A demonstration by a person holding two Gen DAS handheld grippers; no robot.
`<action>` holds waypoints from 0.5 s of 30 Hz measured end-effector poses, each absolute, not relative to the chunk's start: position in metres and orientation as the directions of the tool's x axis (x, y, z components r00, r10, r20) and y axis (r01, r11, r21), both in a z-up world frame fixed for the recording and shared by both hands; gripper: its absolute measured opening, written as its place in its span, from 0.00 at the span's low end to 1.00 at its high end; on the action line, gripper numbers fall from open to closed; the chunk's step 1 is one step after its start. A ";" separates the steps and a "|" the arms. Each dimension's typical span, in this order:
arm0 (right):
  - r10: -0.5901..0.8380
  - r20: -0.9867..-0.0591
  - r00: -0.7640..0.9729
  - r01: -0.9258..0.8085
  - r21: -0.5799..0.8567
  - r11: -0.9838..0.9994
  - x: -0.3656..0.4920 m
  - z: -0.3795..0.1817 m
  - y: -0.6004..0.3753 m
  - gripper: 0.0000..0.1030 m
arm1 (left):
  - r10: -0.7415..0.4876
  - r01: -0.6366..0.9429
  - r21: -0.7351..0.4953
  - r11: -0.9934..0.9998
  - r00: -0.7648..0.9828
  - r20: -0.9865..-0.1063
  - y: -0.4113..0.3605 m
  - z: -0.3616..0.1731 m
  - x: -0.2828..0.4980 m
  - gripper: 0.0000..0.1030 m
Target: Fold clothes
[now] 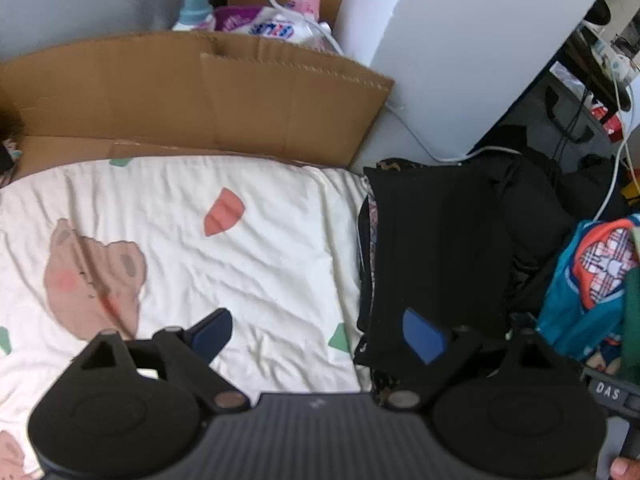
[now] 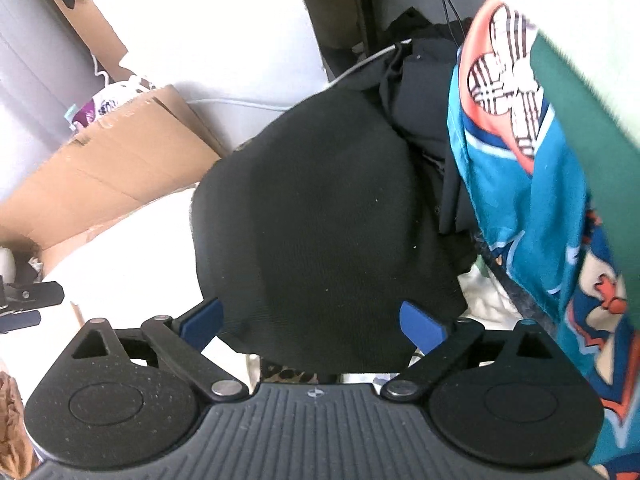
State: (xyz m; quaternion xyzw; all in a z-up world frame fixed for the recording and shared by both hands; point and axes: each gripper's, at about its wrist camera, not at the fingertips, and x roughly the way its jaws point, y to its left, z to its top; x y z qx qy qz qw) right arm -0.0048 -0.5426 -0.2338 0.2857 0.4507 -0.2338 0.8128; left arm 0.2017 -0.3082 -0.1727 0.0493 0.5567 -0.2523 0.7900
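1. Left gripper (image 1: 318, 332): jaws spread wide, nothing between the blue fingers (image 1: 422, 334). It points steeply down, over the edge where the cream sheet meets the black clothes.
2. Right gripper (image 2: 314, 322): jaws also wide. Black cloth shows between the two blue fingers (image 2: 420, 326), lying below them; pads don't press on it.
3. Folded black garment (image 2: 320, 220): top of a stack, flat, rounded outline in the right wrist view. In the left wrist view the same stack (image 1: 436, 248) sits at the right edge of the sheet, touching it.
4. Leopard-print fabric (image 2: 290, 374) peeks out under the black piece at the near edge.
5. Sheet (image 1: 240, 264): cream, wrinkled, printed with a pink bear (image 1: 92, 280) and a carrot (image 1: 224, 214).
6. Cardboard box (image 1: 200, 92): flaps stand along the far side of the sheet, just behind it.
7. Behind the box: a bottle with a light blue cap (image 1: 195, 10) and a printed refill bag (image 1: 276, 26).
8. Teal patterned garment (image 2: 520, 200) hangs to the right of the black stack, with a dark green cloth (image 2: 588, 152) beside it.
9. More dark clothes (image 2: 420, 92) are piled behind the stack, loose, with a white cable (image 2: 360, 66) running across them.
10. A fingertip (image 1: 620, 468) shows at the bottom right corner of the left wrist view.
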 end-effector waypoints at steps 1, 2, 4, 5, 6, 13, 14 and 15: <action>-0.118 -0.868 0.482 0.637 0.254 0.728 -0.005 -0.228 -0.542 0.96 | -0.341 0.450 -0.200 0.870 0.257 -0.904 -0.304 -0.165 0.201 0.92; -0.111 -0.868 0.484 0.634 0.260 0.729 -0.006 -0.221 -0.542 0.96 | -0.338 0.448 -0.197 0.872 0.261 -0.904 -0.301 -0.157 0.200 0.94; -0.098 -0.867 0.489 0.627 0.271 0.730 -0.007 -0.209 -0.541 0.96 | -0.326 0.446 -0.179 0.877 0.277 -0.904 -0.293 -0.142 0.198 0.95; -0.094 -0.865 0.492 0.624 0.276 0.731 -0.007 -0.204 -0.540 0.96 | -0.319 0.444 -0.170 0.880 0.285 -0.904 -0.288 -0.134 0.197 0.96; -0.092 -0.864 0.495 0.622 0.279 0.732 -0.007 -0.198 -0.540 0.96 | -0.313 0.441 -0.164 0.882 0.290 -0.904 -0.282 -0.126 0.196 0.96; -0.074 -0.868 0.492 0.597 0.274 0.754 -0.002 -0.159 -0.533 0.96 | -0.283 0.400 -0.150 0.904 0.298 -0.912 -0.236 -0.082 0.199 0.98; -0.070 -0.868 0.491 0.592 0.274 0.758 -0.001 -0.155 -0.532 0.96 | -0.270 0.391 -0.139 0.910 0.303 -0.914 -0.229 -0.075 0.200 0.98; -0.067 -0.868 0.492 0.587 0.275 0.761 -0.001 -0.151 -0.531 0.96 | -0.259 0.380 -0.132 0.916 0.307 -0.916 -0.221 -0.069 0.201 0.98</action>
